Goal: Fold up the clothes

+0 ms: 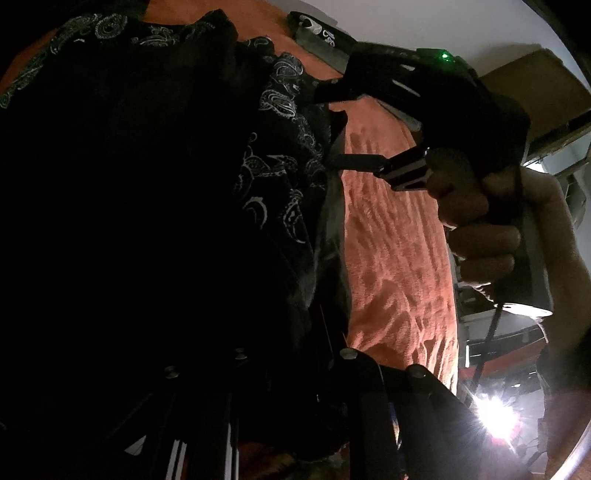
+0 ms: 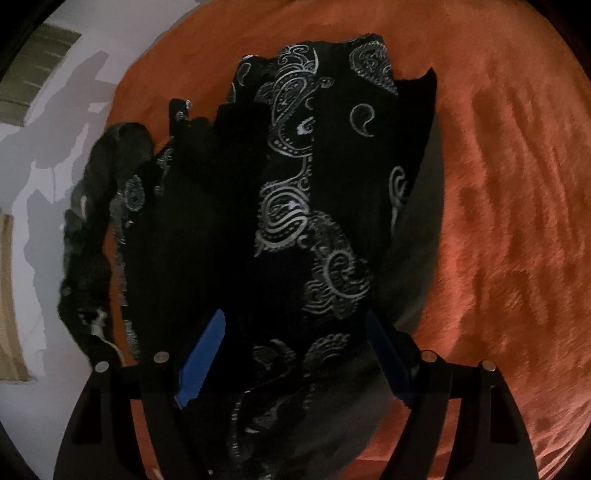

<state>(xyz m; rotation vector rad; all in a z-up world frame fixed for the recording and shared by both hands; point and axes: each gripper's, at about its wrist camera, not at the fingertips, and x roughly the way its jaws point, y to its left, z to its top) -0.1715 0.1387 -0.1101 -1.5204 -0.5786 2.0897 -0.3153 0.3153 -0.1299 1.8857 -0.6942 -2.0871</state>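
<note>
A black garment with a white paisley print [image 2: 295,206] lies bunched on an orange bedspread [image 2: 498,221]. My right gripper [image 2: 295,332] is open, its blue pads [image 2: 201,354] wide apart on both sides of the cloth, which fills the gap between them. In the left wrist view the same garment [image 1: 273,155] covers most of the frame and hides my left gripper's fingertips; only its dark base [image 1: 351,406] shows at the bottom. The right gripper [image 1: 332,129] shows there too, held by a hand [image 1: 480,229], its fingers at the cloth's right edge.
The orange bedspread [image 1: 399,258] runs to the right of the garment. A white wall [image 2: 55,166] and a wooden piece stand to the left. A dark printed item [image 1: 321,33] lies at the bed's far edge. A bright lamp glare [image 1: 495,417] sits low right.
</note>
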